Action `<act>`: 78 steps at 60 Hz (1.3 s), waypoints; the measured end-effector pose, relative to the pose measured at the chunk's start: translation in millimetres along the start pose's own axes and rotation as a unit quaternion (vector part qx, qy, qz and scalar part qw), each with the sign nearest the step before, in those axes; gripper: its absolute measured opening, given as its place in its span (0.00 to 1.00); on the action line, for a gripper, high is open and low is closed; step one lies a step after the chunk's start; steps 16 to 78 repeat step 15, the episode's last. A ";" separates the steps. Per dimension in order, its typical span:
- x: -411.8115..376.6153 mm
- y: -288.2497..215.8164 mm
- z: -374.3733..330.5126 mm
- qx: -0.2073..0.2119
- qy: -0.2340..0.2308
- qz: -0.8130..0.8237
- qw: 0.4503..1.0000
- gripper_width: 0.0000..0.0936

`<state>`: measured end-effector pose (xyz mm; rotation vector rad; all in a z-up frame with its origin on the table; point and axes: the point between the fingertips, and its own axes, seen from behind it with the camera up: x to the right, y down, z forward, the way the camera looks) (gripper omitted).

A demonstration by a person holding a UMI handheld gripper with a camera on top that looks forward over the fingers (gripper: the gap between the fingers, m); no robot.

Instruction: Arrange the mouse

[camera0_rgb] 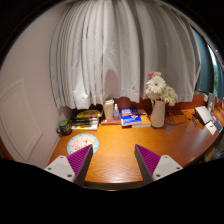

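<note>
Mouse: not made out anywhere on the desk from this high, distant view.
Gripper [114, 165]: held above the near edge of the desk, fingers spread wide apart, nothing between them.
Pads [80, 160]: purple, facing inward across bare wood.
Desk [120, 140]: orange-brown wood, curving away to either side.
Round mat [82, 144]: pale, patterned, lying just beyond the left finger.
Books [86, 119]: stacked at the far left, beside a small green plant [64, 127].
Blue book [131, 117]: flat near the middle rear.
Vase [158, 112]: pale, upright, holding white flowers [158, 88], right of the blue book.
Curtains [120, 50]: white, gathered behind the desk.
</note>
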<state>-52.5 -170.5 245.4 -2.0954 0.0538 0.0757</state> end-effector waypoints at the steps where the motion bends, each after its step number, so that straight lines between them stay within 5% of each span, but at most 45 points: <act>1: 3.0 0.8 -1.9 -0.001 0.001 0.000 1.000 0.89; 78: 33.4 8.0 -14.3 0.000 0.020 -0.004 1.000 0.89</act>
